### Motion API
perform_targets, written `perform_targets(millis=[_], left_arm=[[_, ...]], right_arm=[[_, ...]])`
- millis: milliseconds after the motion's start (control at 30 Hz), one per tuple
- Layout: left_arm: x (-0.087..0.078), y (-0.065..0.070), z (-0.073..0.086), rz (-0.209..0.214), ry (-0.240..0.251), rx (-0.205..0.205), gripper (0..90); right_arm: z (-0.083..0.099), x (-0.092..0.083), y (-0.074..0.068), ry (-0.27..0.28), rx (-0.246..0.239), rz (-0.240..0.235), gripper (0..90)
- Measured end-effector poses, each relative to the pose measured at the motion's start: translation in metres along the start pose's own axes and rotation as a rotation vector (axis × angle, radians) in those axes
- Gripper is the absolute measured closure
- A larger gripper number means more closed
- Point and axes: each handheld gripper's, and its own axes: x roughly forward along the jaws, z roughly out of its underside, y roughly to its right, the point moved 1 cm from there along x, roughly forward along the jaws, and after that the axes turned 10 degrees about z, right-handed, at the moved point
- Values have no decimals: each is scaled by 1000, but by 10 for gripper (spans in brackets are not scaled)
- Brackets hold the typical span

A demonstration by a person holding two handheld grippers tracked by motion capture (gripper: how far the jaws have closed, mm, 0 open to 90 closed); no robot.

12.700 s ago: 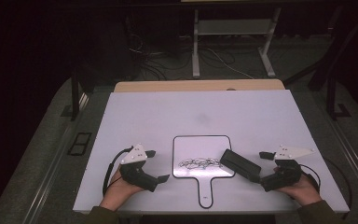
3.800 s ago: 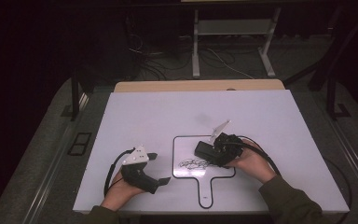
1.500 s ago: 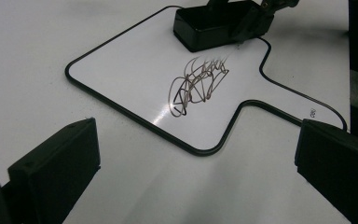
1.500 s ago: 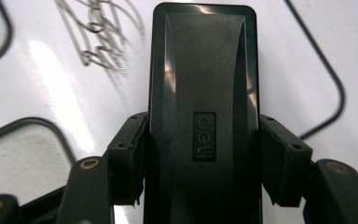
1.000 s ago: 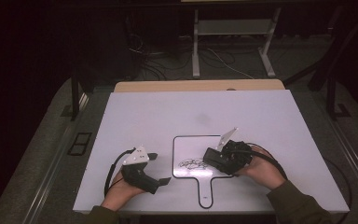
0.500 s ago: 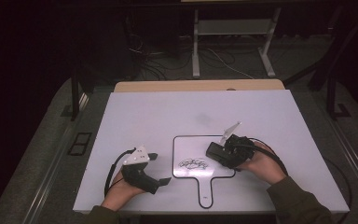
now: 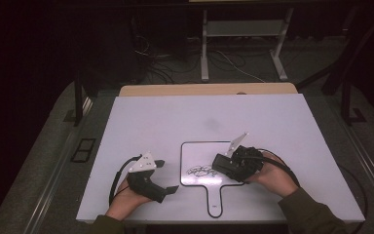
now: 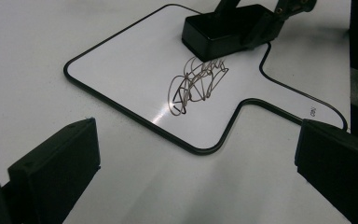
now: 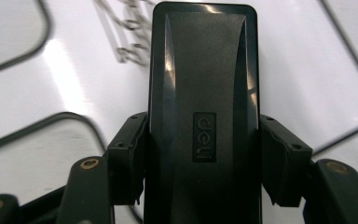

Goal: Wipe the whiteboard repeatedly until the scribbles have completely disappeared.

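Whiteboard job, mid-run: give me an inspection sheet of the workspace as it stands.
Surface: white table, bare apart from the job's things.
Job's things: small paddle-shaped whiteboard lies flat, handle toward the person; scribble at its middle, not wiped. Black eraser sits on the board beside the scribble.
Clutter: nothing seen.
Grippers: right gripper is shut on the eraser, pads on its two long sides. Left gripper rests on the table left of the board, jaws open, nothing between them.
Cables: one black cable loops from each gripper; more lie on the floor behind.
Surroundings: dark room, metal stand behind the table.
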Motion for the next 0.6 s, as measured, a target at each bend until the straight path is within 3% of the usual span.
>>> perform_targets(millis=[200,600], left_arm=[[0,0,0,0,-2,1,0],[1,0,0,1,-2,2,0]], right_arm=[[3,2,14,-6,36,35,386],[-12,5,2,-11,-9,13,386]])
